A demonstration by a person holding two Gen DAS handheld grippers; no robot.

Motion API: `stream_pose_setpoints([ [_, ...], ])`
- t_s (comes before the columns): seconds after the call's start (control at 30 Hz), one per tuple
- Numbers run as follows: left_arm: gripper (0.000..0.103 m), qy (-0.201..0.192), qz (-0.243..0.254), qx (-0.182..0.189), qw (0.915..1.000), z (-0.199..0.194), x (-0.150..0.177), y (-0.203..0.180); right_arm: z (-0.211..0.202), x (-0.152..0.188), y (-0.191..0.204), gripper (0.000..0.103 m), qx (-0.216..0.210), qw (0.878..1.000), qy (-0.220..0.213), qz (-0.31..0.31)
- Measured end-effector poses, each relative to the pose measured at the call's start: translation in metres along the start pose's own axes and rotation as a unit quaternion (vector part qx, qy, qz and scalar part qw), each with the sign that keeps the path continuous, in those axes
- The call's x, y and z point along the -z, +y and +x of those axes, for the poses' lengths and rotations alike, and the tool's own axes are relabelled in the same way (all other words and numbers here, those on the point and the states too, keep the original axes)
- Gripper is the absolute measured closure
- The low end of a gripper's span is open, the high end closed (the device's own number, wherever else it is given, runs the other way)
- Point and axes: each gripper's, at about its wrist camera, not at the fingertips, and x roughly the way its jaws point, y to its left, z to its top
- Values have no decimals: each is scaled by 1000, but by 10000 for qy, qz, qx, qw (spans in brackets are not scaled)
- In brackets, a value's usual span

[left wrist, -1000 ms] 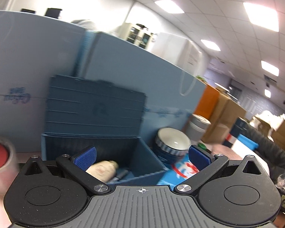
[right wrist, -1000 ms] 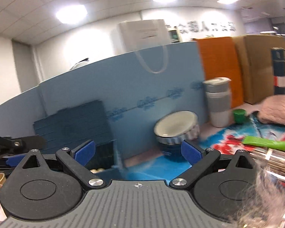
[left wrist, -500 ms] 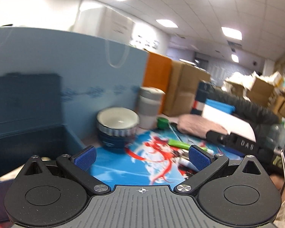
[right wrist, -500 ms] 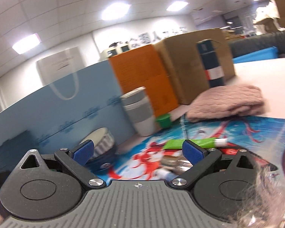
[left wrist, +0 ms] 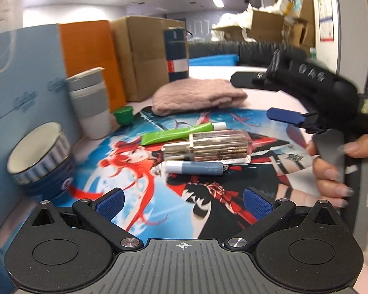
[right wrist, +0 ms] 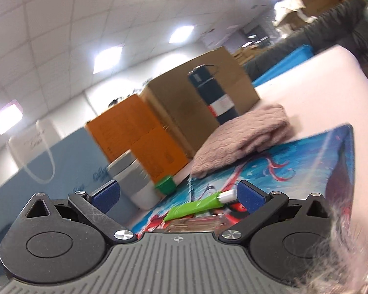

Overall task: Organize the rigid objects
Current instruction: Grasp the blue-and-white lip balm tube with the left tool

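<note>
Perfume bottle lies on its side on the printed mat, between a green tube behind and a blue-white tube in front. A second ago the left gripper faced a dark blue bin; now it faces the mat, jaws apart, empty. Right gripper, also spread, hovers over the bottle. Bowl, grey cup, green cap and pink cloth ring the bottle.

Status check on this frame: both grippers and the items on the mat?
Left gripper, right gripper: open, empty. Green tube, clear bottle, blue tube lie untouched. Path unobstructed.
</note>
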Motion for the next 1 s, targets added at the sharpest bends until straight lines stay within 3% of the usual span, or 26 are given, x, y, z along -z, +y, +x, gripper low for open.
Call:
stream_pose_setpoints([
  [0.33, 0, 303, 74, -56, 9995, 64, -18, -9, 3, 3, -19, 0, 209, 9979, 103, 607],
  [0.43, 0, 336, 52, -195, 9992, 75, -23, -7, 0, 3, -20, 0, 316, 9976, -86, 611],
  [0.83, 1, 554, -252, 107, 9981, 102, -31, -1, 1, 3, -21, 0, 319, 9978, -77, 576],
  [1.0, 12, 496, -338, 318, 9977, 101, -29, 1, 0, 3, -20, 0, 336, 9979, -95, 546],
])
